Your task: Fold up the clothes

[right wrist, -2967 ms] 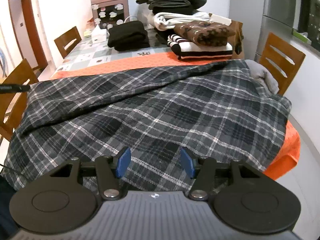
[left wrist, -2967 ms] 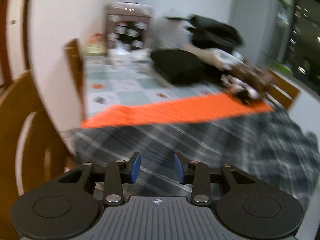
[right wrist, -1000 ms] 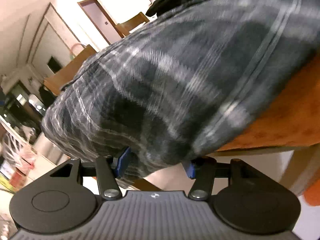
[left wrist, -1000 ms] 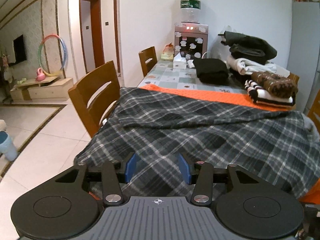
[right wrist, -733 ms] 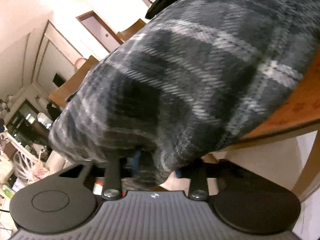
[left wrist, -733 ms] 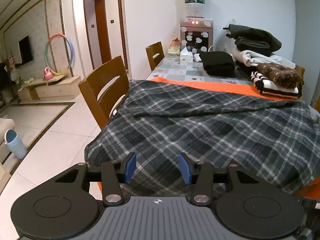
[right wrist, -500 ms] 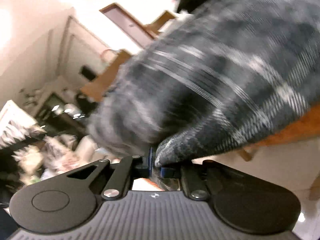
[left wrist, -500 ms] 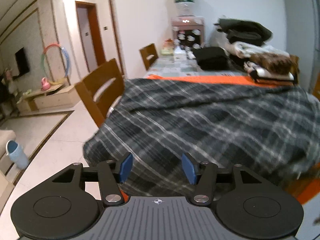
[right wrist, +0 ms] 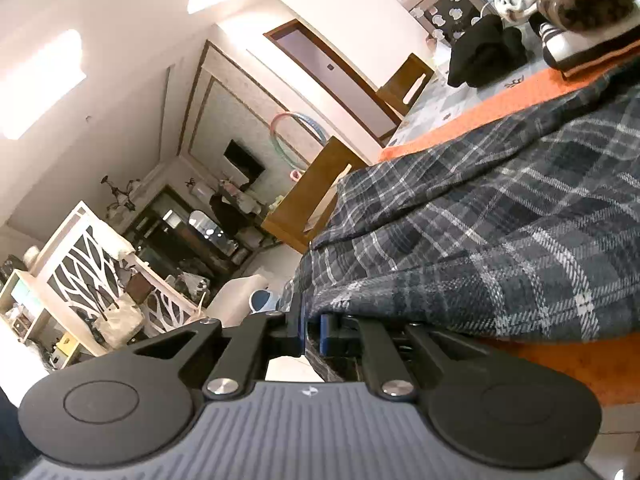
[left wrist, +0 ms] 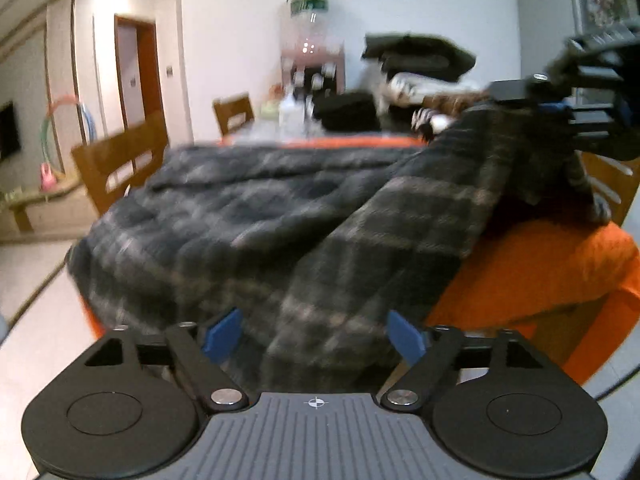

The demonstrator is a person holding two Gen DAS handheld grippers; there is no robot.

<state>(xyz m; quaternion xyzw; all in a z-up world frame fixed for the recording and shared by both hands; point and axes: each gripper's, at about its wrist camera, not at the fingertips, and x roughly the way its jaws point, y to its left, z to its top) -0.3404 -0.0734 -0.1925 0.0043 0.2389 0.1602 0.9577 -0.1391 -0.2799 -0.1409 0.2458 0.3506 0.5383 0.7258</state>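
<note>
A wooden slat-back chair (left wrist: 120,160) is standing at the left of the table (left wrist: 532,276), which is wearing a nubbly orange cover. A soft grey plaid garment (left wrist: 280,216) is lying draped across it, its near edge hanging between the left gripper (left wrist: 316,336), whose blue-padded fingers are opening wide without touching the cloth. Folded clothes (left wrist: 416,64) are sitting stacked behind. On the right, the right gripper (right wrist: 312,330) is pinching the plaid hem tight, lifting that corner
</note>
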